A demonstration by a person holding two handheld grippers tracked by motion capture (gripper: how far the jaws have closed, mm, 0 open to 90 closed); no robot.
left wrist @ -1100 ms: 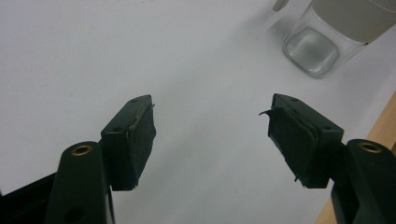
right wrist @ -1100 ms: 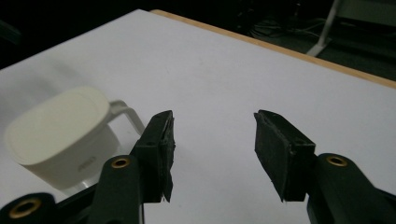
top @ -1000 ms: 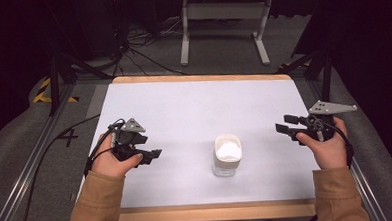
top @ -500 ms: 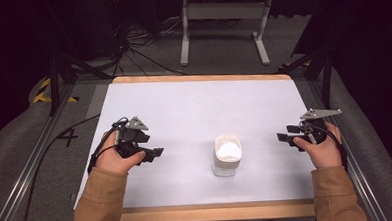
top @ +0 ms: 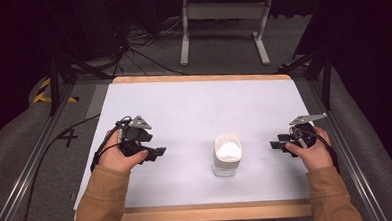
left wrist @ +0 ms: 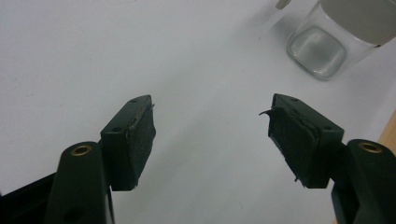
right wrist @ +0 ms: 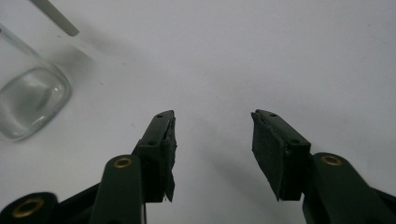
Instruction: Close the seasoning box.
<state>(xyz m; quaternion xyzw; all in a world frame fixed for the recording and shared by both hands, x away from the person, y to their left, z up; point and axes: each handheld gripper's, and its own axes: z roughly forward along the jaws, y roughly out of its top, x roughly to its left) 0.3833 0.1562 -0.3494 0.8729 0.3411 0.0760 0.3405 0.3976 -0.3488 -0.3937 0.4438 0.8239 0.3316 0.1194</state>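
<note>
Squarely between both open tongs stands the jar (top: pixel 227 154).

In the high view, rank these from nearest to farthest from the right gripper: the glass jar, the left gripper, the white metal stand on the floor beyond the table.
1. Glass jar, just to the left of the right gripper, mid-table near the front.
2. Left gripper, across the table on its left side.
3. White metal stand, on the floor past the table's far edge.
</note>
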